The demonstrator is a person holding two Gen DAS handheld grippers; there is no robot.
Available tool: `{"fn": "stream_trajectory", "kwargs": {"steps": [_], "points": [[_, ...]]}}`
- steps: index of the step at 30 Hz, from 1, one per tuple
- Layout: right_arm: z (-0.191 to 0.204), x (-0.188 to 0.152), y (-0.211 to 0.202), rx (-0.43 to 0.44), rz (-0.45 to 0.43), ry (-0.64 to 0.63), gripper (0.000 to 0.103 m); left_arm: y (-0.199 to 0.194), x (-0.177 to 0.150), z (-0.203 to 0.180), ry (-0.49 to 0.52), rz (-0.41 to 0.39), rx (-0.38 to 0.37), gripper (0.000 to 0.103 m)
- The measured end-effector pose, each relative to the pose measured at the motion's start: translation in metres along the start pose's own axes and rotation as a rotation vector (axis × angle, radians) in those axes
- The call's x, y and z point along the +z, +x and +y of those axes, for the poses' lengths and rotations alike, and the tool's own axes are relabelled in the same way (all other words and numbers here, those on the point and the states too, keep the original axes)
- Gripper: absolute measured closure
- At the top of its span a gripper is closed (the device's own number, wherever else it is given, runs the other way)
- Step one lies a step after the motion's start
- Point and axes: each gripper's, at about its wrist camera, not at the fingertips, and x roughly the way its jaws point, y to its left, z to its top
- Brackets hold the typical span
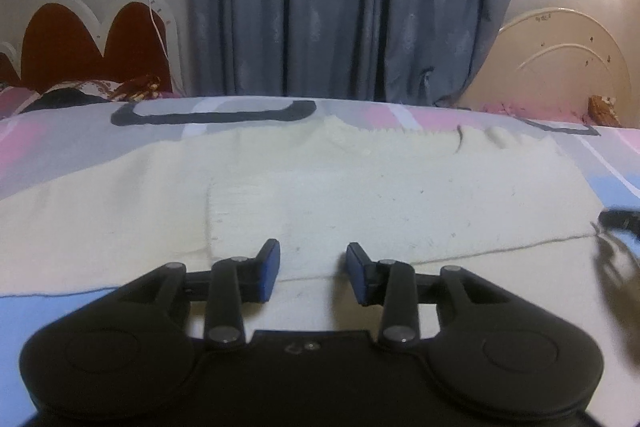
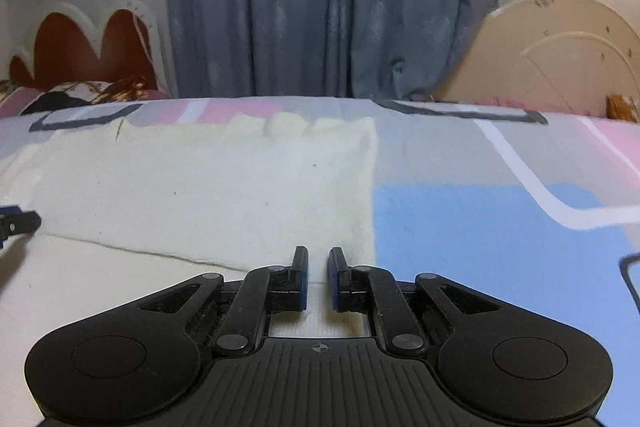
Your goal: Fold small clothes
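Both grippers level and low, nothing held

The left gripper (image 1: 313,273) has its blue-padded fingers (image 1: 269,269) spread wide. The right gripper (image 2: 318,277) holds its fingers (image 2: 301,277) near each other, a narrow gap between them, gripping nothing.

Cream garment (image 1: 360,195) on pink, grey, blue patchwork bedsheet (image 2: 500,227)
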Motion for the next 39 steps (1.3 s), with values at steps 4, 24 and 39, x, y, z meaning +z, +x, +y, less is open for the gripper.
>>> {"fn": "stream_trajectory", "kwargs": {"steps": [4, 24, 39], "points": [[-0.002, -0.010, 0.012, -0.026, 0.034, -0.020, 0.094, -0.002, -0.002, 0.010, -0.026, 0.015, 0.000, 0.064], [0.043, -0.011, -0.033, 0.070, 0.008, 0.130, 0.094, -0.097, -0.068, 0.265, -0.691, -0.057, 0.222, 0.060], [0.041, 0.010, -0.029, -0.002, 0.007, 0.176, 0.094, -0.090, -0.080, 0.359, -1.041, -0.182, 0.156, 0.101]]}}
